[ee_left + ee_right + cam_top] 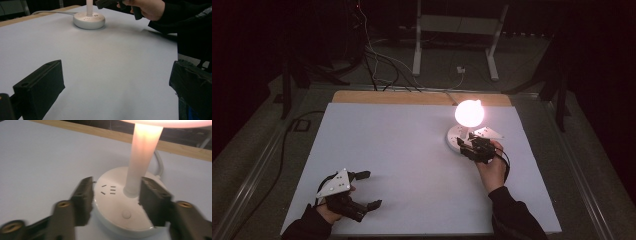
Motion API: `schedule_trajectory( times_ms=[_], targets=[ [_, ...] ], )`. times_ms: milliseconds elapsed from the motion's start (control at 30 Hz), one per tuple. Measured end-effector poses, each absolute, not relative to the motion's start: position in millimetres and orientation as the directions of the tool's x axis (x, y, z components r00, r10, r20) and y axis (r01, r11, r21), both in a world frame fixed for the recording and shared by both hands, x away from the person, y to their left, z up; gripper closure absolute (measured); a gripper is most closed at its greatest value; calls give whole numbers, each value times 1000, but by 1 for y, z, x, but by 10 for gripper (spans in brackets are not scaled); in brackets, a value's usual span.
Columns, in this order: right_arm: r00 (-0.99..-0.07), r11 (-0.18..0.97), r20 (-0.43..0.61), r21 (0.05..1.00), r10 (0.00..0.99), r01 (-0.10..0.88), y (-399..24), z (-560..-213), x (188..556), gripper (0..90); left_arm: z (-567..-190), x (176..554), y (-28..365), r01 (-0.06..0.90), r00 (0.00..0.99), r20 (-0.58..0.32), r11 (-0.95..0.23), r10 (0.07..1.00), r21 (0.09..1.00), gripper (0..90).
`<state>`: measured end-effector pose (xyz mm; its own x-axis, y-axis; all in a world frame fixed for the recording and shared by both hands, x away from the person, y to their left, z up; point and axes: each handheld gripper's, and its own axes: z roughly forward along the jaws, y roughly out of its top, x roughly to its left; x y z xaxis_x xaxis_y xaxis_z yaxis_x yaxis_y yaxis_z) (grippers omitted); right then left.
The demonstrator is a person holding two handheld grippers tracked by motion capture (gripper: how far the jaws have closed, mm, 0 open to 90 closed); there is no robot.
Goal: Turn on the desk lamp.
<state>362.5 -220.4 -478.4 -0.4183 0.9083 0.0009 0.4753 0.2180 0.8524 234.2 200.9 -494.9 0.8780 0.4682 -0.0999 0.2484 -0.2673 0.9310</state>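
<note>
Lamp: small white round-based desk lamp (464, 131) with glowing globe, lit, far right of the white worktop (402, 155).
Right gripper (115, 195): fingers spread astride its base, button between them.
Left gripper (366, 190): fingers spread, idle.
Progress: light on; likely nothing left.

lamp (469, 114) lit | right gripper (474, 148) at base | left gripper (364, 190) apart
</note>
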Motion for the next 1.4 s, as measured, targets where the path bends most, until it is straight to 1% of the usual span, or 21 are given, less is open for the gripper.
schedule_trajectory(
  times_ms=[100, 167, 200, 233, 267, 300, 400, 433, 500, 600, 767, 867, 1033, 1267, 1400],
  targets=[
    [-416, 198, 35, 842, 909, 503, -220, -476, 361, 258, -495, 234, 201, 249, 877, -101, -266, 469, 931, 2],
    [-428, 209, 36, 834, 903, 511, -220, -474, 361, 136, -495, 234, 201, 250, 877, -102, -265, 469, 931, 3],
    [-445, 217, 35, 836, 895, 504, -220, -474, 360, 129, -495, 234, 201, 250, 877, -102, -265, 469, 931, 2],
    [-456, 226, 35, 834, 889, 504, -221, -473, 359, 85, -495, 234, 201, 251, 877, -103, -265, 469, 931, 2],
    [-472, 234, 40, 829, 881, 508, -221, -473, 359, 14, -495, 234, 201, 251, 877, -103, -265, 469, 931, 2],
    [-480, 233, 47, 830, 876, 507, -221, -472, 358, 4, -495, 234, 201, 250, 878, -103, -265, 468, 931, 2],
    [-508, 260, 46, 817, 860, 515, -222, -468, 355, 0, -495, 234, 201, 251, 877, -104, -264, 469, 931, 2],
    [-519, 253, 66, 817, 852, 519, -222, -466, 354, 0, -495, 234, 201, 252, 877, -103, -265, 470, 931, 2],
    [-529, 242, 76, 828, 845, 506, -223, -463, 350, 0, -495, 234, 201, 252, 877, -106, -260, 469, 932, 3],
    [-554, 257, 63, 839, 830, 479, -223, -459, 343, 0, -495, 234, 201, 251, 877, -105, -261, 468, 932, 2],
    [-598, 249, 82, 858, 798, 449, -228, -452, 335, 0, -495, 234, 201, 252, 876, -106, -260, 470, 932, 2],
    [-621, 263, 72, 863, 781, 432, -229, -451, 331, 0, -495, 235, 201, 250, 877, -106, -256, 469, 934, 2],
    [-674, 272, 96, 866, 733, 419, -231, -452, 323, 0, -495, 234, 202, 250, 877, -106, -257, 468, 933, 2],
    [-708, 263, 119, 875, 696, 406, -239, -456, 307, 0, -495, 233, 204, 251, 874, -109, -248, 473, 936, 2],
    [-724, 282, 119, 869, 679, 407, -244, -460, 297, 0, -495, 233, 203, 250, 875, -106, -253, 472, 935, 3]
  ],
)
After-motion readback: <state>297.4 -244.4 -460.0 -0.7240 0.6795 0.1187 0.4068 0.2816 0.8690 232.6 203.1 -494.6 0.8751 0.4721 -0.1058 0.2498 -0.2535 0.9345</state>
